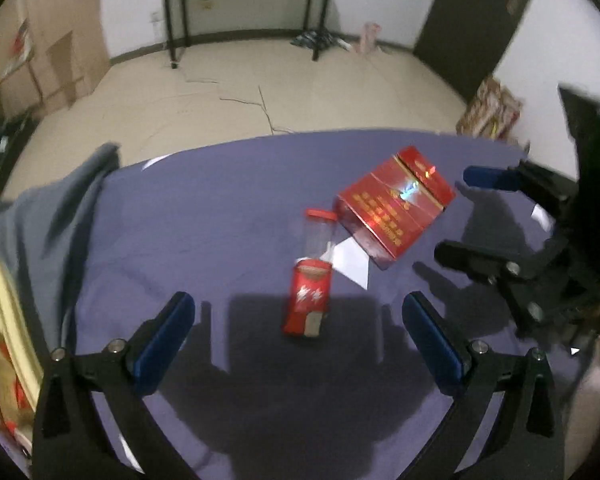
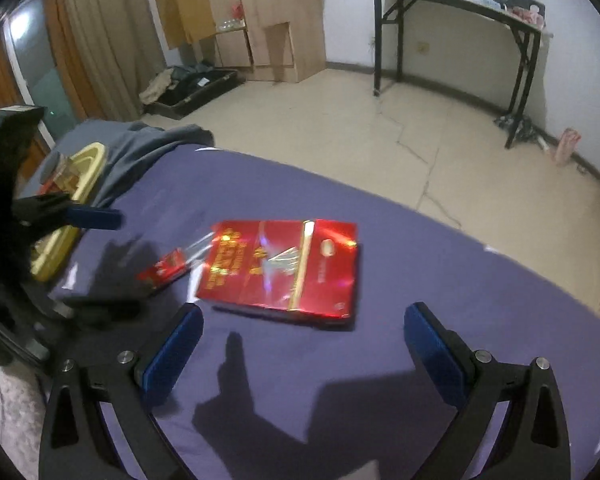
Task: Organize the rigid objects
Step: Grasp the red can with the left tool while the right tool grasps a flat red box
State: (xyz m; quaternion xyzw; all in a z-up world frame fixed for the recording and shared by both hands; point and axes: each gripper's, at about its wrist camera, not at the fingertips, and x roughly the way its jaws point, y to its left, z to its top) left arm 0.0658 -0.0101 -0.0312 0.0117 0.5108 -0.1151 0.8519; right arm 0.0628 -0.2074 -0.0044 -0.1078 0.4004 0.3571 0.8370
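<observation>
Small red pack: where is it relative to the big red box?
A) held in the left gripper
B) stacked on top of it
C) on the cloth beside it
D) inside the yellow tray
C: the small red pack lies on the purple cloth next to the big red box, in front of the open left gripper.

You can read nothing here: the gold print on the big red box (image 2: 284, 268) and the white marks on the small red pack (image 1: 309, 300) at its nine o'clock are blurred.

Left gripper (image 1: 298, 320) hangs over the table (image 1: 228, 208), jaws spread wide; right gripper (image 2: 303, 330) alongside, equally wide, both empty.
</observation>
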